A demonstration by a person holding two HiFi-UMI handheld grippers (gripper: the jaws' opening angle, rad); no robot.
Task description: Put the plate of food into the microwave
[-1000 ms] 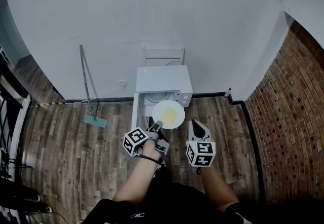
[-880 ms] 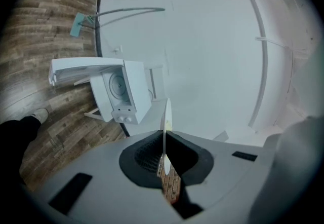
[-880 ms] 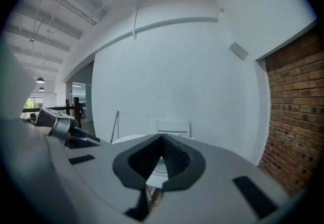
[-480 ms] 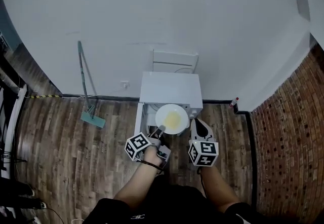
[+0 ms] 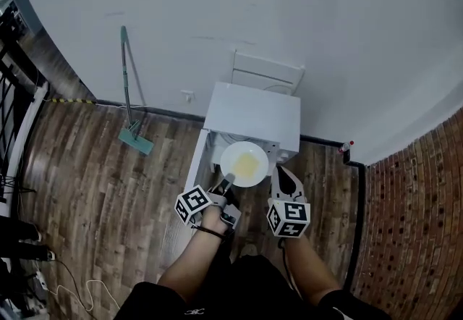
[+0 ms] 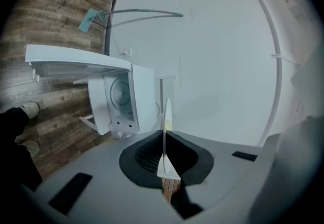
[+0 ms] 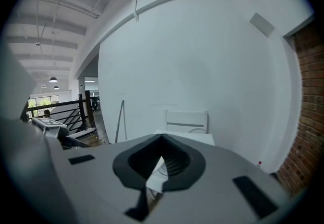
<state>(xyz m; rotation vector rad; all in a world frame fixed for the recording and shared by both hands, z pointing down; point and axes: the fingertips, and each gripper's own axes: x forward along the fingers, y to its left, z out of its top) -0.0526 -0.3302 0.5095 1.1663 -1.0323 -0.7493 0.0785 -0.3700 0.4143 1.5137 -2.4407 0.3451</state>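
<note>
A white plate [image 5: 244, 164] with yellow food hangs level just in front of the open cavity of the white microwave [image 5: 255, 117]. My left gripper [image 5: 227, 181] is shut on the plate's near rim. In the left gripper view the plate [image 6: 165, 116] shows edge-on between the pads of the left gripper [image 6: 164, 159], with the microwave [image 6: 121, 97] and its open door [image 6: 76, 61] beyond. My right gripper [image 5: 281, 172] is to the right of the plate, shut and holding nothing. In its own view the right gripper [image 7: 157, 172] points over the microwave top.
The microwave door [image 5: 197, 161] stands swung open to the left. A white chair [image 5: 266, 71] stands behind the microwave against the wall. A mop [image 5: 130, 94] leans on the wall at left. A small red-capped bottle [image 5: 349, 146] stands by the brick wall [image 5: 412, 210]. A railing [image 5: 14, 116] runs along the left.
The head view has shifted, so the microwave now sits further right and lower. The plate stays held by the left gripper at the microwave's open front, and the right gripper keeps beside it.
</note>
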